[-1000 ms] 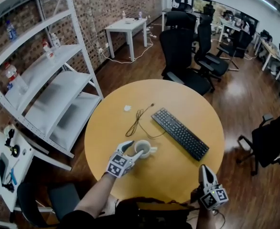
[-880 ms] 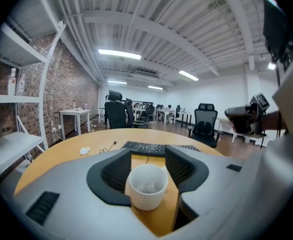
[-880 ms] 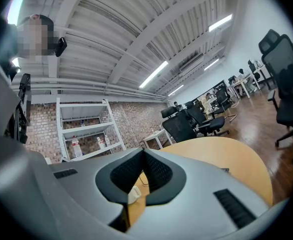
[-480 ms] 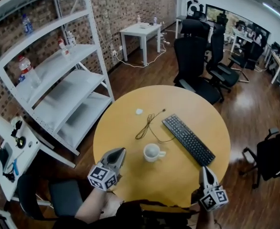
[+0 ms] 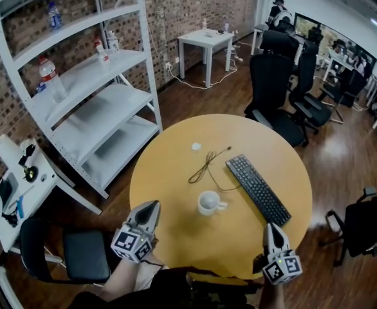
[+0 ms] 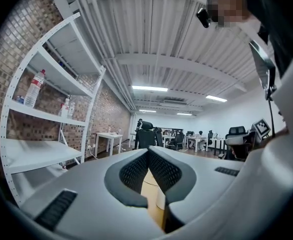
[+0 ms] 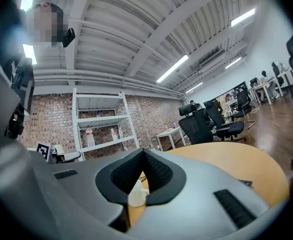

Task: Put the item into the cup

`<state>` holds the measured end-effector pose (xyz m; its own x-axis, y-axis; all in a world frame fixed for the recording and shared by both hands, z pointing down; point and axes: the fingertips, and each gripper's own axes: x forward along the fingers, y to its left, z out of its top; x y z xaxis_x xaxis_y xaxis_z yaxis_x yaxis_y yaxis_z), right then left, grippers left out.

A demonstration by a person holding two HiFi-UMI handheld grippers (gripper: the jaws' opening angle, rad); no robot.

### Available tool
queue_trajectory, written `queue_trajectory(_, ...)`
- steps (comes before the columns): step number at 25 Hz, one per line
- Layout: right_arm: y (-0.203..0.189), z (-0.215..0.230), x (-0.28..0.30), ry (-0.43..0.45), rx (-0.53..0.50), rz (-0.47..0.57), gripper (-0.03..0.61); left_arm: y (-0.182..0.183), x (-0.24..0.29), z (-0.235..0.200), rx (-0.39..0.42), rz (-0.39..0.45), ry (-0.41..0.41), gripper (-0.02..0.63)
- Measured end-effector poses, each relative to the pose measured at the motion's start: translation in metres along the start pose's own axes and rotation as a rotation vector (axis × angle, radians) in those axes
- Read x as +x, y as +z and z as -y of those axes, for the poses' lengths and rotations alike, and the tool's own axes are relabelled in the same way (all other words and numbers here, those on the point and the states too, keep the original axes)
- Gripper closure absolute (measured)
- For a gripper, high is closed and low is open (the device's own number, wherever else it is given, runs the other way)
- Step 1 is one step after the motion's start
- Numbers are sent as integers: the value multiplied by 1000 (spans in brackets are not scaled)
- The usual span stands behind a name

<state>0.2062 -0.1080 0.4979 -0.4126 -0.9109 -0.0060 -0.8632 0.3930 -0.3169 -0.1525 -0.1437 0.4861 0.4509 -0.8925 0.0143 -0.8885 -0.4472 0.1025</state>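
A white cup (image 5: 210, 202) with its handle to the right stands upright in the middle of the round wooden table (image 5: 169, 172). What lies inside it I cannot tell. My left gripper (image 5: 153, 204) hovers at the table's near left edge, well short of the cup, jaws shut with nothing between them. My right gripper (image 5: 270, 226) hangs at the near right edge, also shut and empty. In the left gripper view the closed left gripper (image 6: 148, 152) points at the cup (image 6: 160, 198). In the right gripper view the cup (image 7: 136, 197) shows below the closed right gripper (image 7: 143, 151).
A black keyboard (image 5: 257, 188) lies diagonally right of the cup. A thin black cable (image 5: 204, 168) loops behind it, with a small white scrap (image 5: 196, 146) beyond. White shelving (image 5: 92, 108) stands at the left, office chairs (image 5: 278, 89) behind the table.
My left gripper was open at the cup's rim; it has drawn back to the near left edge and shut. The right gripper has stayed put.
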Motion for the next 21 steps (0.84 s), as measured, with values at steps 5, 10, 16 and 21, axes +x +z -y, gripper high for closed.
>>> queue_trajectory(5,5,0,-5,6,47,18,574,-10,-3,4,29,-37,-11,612)
queue_trajectory(10,3,10,-15,-22,50,20,574,-14,1,13,36,-53,-39,612)
queue_trajectory(16,0,16,-25,-41,50,21,574,-16,3,21,50,-52,-54,612)
queue_trajectory(21,-5,19,-29,-61,57,13,574,-24,0,19,49,-67,-56,612)
